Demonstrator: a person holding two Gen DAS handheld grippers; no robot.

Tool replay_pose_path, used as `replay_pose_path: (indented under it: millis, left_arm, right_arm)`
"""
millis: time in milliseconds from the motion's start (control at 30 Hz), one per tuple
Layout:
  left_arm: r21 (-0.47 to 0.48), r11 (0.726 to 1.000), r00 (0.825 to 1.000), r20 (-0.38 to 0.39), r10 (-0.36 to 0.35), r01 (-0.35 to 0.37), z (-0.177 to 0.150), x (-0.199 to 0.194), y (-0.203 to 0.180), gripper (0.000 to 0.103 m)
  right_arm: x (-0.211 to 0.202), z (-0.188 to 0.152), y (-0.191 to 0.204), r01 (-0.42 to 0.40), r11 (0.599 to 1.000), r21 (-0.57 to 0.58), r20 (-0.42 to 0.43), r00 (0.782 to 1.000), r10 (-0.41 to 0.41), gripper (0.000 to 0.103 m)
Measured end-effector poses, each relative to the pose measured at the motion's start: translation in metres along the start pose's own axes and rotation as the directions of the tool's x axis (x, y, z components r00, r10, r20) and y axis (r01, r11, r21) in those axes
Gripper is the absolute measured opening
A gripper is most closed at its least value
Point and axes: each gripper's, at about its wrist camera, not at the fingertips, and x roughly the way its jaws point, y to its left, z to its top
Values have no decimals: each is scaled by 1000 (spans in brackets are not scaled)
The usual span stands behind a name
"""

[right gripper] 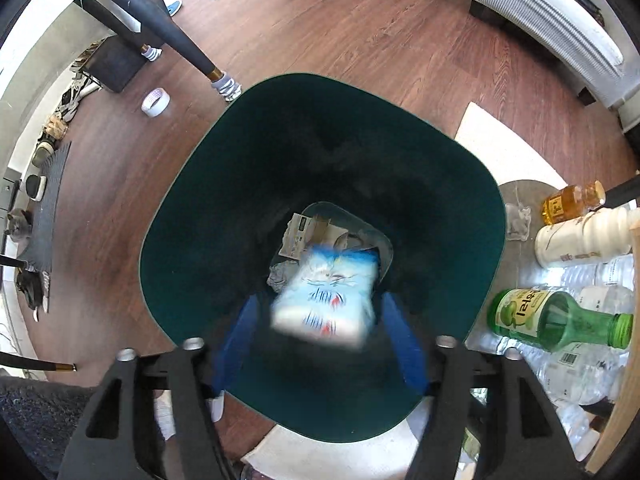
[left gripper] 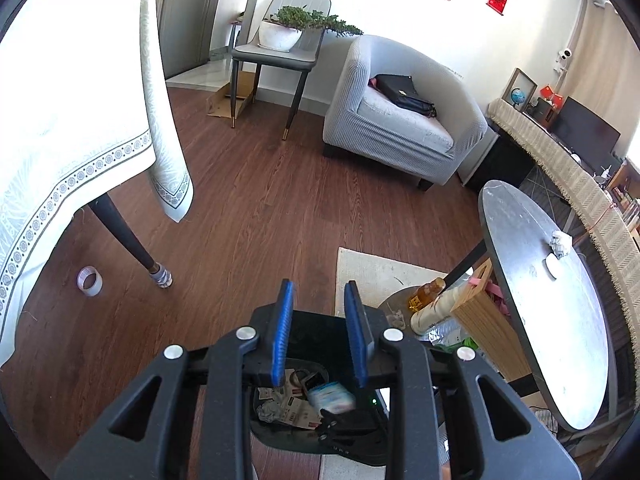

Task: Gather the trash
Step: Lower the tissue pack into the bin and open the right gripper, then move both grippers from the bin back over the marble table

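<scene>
R gripper [right gripper: 320,344] hangs over the dark green trash bin [right gripper: 200,216], fingers spread wide w/ nothing pinched; a blue-and-white packet [right gripper: 326,300], motion-blurred, sits between and below them inside the bin mouth, apparently dropping in. L gripper [left gripper: 320,336] is also above the bin, fingers apart at a moderate gap, empty. At the bin bottom: torn cardboard bits [right gripper: 302,232] and a grey crumpled wad [right gripper: 282,274], so some trash is already collected. Prob. left to do: a crumpled white tissue [left gripper: 559,243] near the far edge of the oval worktop [left gripper: 560,320], a tape roll [right gripper: 156,101] on the floor by the table leg, and maybe the green bottle [right gripper: 560,320], amber bottle [right gripper: 572,202] and white bottle [right gripper: 580,236] on the low shelf beside the bin; can't tell if those count as trash. Packet print unreadable from blur; the bin's near rim is cut off behind the gripper frames.
</scene>
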Motion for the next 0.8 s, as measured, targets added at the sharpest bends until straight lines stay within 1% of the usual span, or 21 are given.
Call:
replay_pose_path:
  millis: [167,233,400,567,633,700,800]
  left_arm:
    - [-10,1000,1000,10,0,1,3,-3,3,34]
    - [-18,1000,1000,22,2,-1,4,-5,4,36]
    - [-32,999,999,48,11,-9,10,-13,6,37]
    - [-60,998,997,79,23,-18,17,-22,12,37]
    - [-77,997,995,96,22,-15,19,-25,13,37]
    - [-94,996,994,108,17,-7,20,-28,15,37]
    - [-93,996,992,125,26,-14,24,-32,14,37]
  right_arm:
    - [-5,1,3,-2,1000,-17,15,1000,2,79]
    - [-14,2,6,-12,1000,-20,37,999,13,79]
    - [-45,6,11,-35,999,-33,107,994,38,79]
    - [-87,10,14,-59,997,-44,205,977,66,79]
    - [-105,11,14,-63,997,-51,246,967,74,78]
    - [-120,11,16,-62,996,-58,276,958,75,73]
    - [-142,10,18,-51,995,-80,319,945,74,70]
